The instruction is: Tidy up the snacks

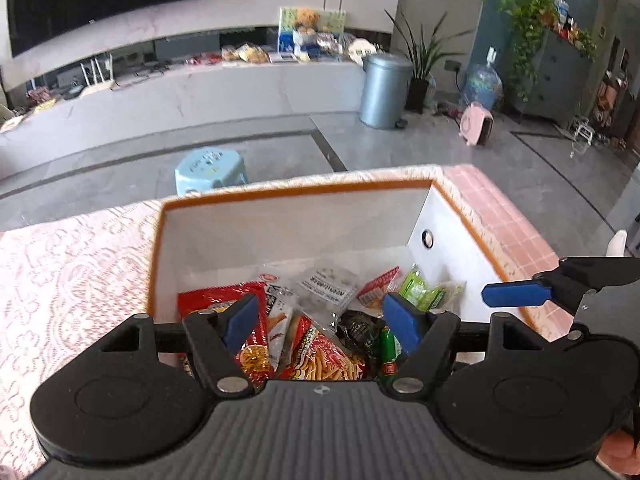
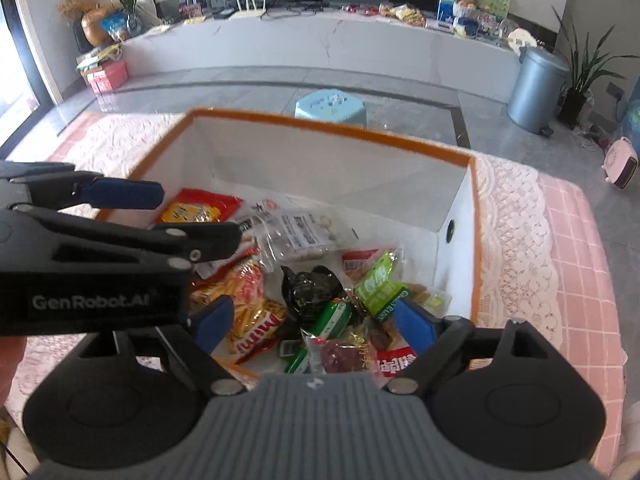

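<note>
Evidently both the left gripper (image 1: 320,320) and right gripper (image 2: 314,322) hover with jaws apart, empty, over the box (image 1: 280,224); snacks (image 2: 304,276) lie heaped against its near wall; pinch one packet squarely, avoiding neighbours.

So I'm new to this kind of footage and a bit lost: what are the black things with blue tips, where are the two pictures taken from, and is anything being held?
No robot here: a person carries a hand-held gripper in each hand, and a wide-angle camera on each looks forward along its two blue-padded fingers. One picture comes from the left hand-held gripper, the other from the right hand-held gripper; each also shows the other at its edge. Both hover over a white box with an orange rim, standing on a lace-covered pink table. Inside lie snack packets: a red bag, a clear packet, green ones. Both are open; nothing is held.
</note>
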### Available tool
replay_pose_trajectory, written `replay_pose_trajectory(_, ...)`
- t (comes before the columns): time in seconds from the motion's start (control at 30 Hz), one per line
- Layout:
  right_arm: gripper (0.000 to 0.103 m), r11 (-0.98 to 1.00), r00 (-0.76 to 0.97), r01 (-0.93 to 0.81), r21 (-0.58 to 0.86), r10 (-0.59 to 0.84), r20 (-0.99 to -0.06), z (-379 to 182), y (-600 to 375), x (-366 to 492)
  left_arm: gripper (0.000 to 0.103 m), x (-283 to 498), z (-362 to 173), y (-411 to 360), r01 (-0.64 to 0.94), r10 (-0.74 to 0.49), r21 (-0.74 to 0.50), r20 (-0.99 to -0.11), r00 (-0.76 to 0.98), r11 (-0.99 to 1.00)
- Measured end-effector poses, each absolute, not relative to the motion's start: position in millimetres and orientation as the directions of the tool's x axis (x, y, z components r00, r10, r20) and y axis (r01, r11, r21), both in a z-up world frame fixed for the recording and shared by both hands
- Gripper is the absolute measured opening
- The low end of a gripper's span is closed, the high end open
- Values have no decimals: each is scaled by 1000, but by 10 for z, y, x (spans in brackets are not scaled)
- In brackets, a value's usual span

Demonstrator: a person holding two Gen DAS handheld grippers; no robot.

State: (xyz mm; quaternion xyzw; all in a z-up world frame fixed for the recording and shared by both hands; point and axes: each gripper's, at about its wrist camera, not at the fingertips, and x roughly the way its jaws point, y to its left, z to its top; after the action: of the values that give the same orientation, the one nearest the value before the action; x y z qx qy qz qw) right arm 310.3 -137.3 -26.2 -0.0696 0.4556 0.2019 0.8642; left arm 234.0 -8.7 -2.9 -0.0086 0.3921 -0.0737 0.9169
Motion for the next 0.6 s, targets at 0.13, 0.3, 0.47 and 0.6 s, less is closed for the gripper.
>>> replay_pose_trajectory(0.13, 91, 911, 546, -405, 73, 305, -781, 11, -1448, 2919, 84, 2092, 190, -98, 63, -46, 1, -665, 746, 998)
replay_pose_trajectory(0.3, 99, 917, 614, -388, 88, 328, -718, 330, -1578, 2579, 86, 1668, 394, -87, -9, 43, 62, -565, 824, 998)
replay_pose_trajectory(0.47, 99, 916, 653, -347, 203, 391, -648, 534, -1776, 2165, 87, 1201, 441, -94, -70, 110, 101, -475, 873, 992)
replay_pose_trajectory(0.6, 99, 918, 727, -309, 247, 396, -562, 629, -1880, 1729, 89, 894, 479, -105, -117, 150, 102, -431, 890, 988)
